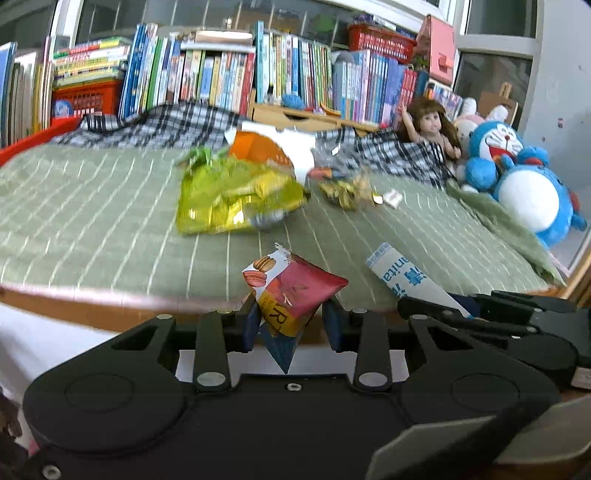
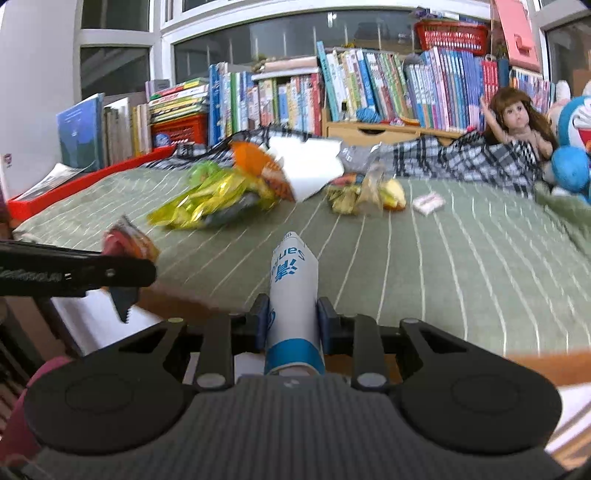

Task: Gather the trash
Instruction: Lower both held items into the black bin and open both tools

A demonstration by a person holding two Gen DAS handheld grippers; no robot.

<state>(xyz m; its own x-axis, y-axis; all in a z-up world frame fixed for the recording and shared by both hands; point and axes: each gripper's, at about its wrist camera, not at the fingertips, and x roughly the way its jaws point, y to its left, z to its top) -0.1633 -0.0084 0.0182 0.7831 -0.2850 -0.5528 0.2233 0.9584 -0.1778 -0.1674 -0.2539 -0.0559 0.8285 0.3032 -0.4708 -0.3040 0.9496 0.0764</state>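
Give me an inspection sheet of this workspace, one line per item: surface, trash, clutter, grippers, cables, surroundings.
Surface: green striped bed cover, plaid blanket bunched at the far edge.
Job's things: yellow-green bag, orange-white bag, crumpled gold wrappers, small white packet lying on the bed.
Clutter: doll, blue plush toy.
Grippers: left gripper shut on red snack wrapper; right gripper shut on white paper tube.
Cables: nothing seen.
Surroundings: rows of books, red baskets, windows behind.

Bed (image 2: 461, 266): snack bags (image 2: 207, 201) centre-left, crumpled wrappers (image 2: 364, 195) right of them, small packet (image 2: 428, 202) further right. Blanket (image 2: 461, 162) behind. Doll (image 2: 517, 118), plush toys (image 1: 524, 181) far right. Books (image 2: 369, 88) along back.
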